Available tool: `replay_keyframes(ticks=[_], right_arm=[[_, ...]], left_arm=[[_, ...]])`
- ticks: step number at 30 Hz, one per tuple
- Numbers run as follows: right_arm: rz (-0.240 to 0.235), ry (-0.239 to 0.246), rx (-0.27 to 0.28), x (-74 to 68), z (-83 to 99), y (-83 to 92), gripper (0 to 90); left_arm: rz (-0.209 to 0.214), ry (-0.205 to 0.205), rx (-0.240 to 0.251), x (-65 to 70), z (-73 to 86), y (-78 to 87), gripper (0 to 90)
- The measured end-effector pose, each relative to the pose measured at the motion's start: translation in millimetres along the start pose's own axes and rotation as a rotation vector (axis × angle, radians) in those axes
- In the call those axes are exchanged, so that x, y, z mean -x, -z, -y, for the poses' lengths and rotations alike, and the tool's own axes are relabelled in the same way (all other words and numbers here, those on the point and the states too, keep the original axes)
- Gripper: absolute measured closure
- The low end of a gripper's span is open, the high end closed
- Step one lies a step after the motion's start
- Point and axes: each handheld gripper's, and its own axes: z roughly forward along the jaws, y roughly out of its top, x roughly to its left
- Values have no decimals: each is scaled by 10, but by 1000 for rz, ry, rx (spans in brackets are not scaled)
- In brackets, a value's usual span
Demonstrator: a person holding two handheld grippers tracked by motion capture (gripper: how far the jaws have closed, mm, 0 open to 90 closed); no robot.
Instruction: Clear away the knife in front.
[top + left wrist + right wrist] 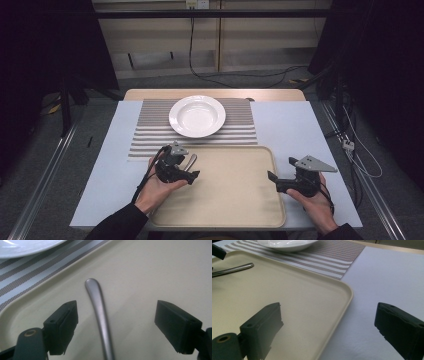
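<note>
A metal utensil handle (100, 315) lies on the beige tray (150, 277), its rounded end toward the white plate (22, 246). My left gripper (116, 308) is open and low over the tray, one jaw on either side of the handle without touching it. In the high view the left gripper (182, 167) sits at the tray's (230, 195) near-left corner, with the handle (191, 160) beside it. My right gripper (282, 169) is open at the tray's right rim. Its jaws straddle the tray edge (342, 305) and hold nothing. The utensil's head is hidden.
The plate (197, 116) rests on a striped placemat (150, 130) just beyond the tray. A white table cover (290, 125) runs out to the right of the tray. Cables trail on the floor behind the table.
</note>
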Motion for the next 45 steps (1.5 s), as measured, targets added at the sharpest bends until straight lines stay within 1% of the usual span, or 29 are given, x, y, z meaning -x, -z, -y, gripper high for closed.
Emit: replay_keyframes(ticks=[2,3,4,5,6,7,8,9,10,11,12,13,14,15,16,18,20,22,24,27,30,32,35,37,38,39,43,45], right_arm=[[1,-1,0,-1,-2,-2,75],[2,-1,0,-2,-2,-2,75],[3,-1,0,-3,-2,-2,75],[4,-2,-1,-5,-2,-1,75],[4,-1,0,-5,-2,1,74],[5,0,1,-5,-2,2,75],[5,-1,1,-4,-2,2,75],[5,-1,1,-4,-2,2,75],[6,-1,1,-5,-2,2,75],[5,-1,0,-6,-1,3,75],[5,0,1,-6,-1,5,75],[6,0,2,-6,-1,8,75],[6,-1,3,-6,-1,10,75],[5,1,2,-6,-1,10,75],[6,1,2,-7,-1,11,75],[5,0,4,-8,-2,10,75],[5,1,2,-8,-1,9,75],[6,0,4,-8,-2,11,75],[6,1,3,-9,-2,10,75],[5,1,3,-9,-3,10,75],[6,1,3,-12,-4,8,75],[6,0,4,-13,-4,10,75],[6,-2,6,-11,-3,13,75],[6,-2,7,-11,-4,13,75],[6,-1,6,-13,-4,12,75],[6,3,5,-14,-3,12,75],[7,1,5,-13,-4,11,75],[6,0,5,-13,-4,11,75]], left_arm=[[2,-5,6,11,2,9,254],[18,-1,9,9,7,14,305],[38,4,8,16,12,15,376],[40,-3,16,28,19,20,451],[28,-8,16,54,20,24,534],[64,-12,8,62,21,16,631],[87,-9,5,73,25,7,698],[93,-3,-3,87,29,-6,766],[97,-9,-21,95,33,-26,831],[90,-18,-30,99,39,-44,884],[97,-8,-40,94,46,-67,900],[91,-6,-56,88,51,-87,900],[83,-15,-63,81,55,-97,900],[92,-4,-65,78,63,-110,900],[81,-14,-78,76,64,-112,900],[76,-16,-81,75,65,-111,900],[55,-17,-85,70,65,-107,900],[53,-17,-88,43,67,-102,900],[37,-10,-94,18,70,-93,900],[37,-20,-103,-15,74,-79,900],[35,-17,-105,-27,74,-74,900],[26,-16,-106,-26,74,-74,900],[28,-14,-108,-36,75,-71,900],[26,-21,-118,-50,72,-59,900],[19,-13,-113,-52,77,-60,900],[24,-14,-115,-64,79,-56,900],[19,-16,-120,-85,84,-46,900],[11,-6,-119,-89,88,-43,900]])
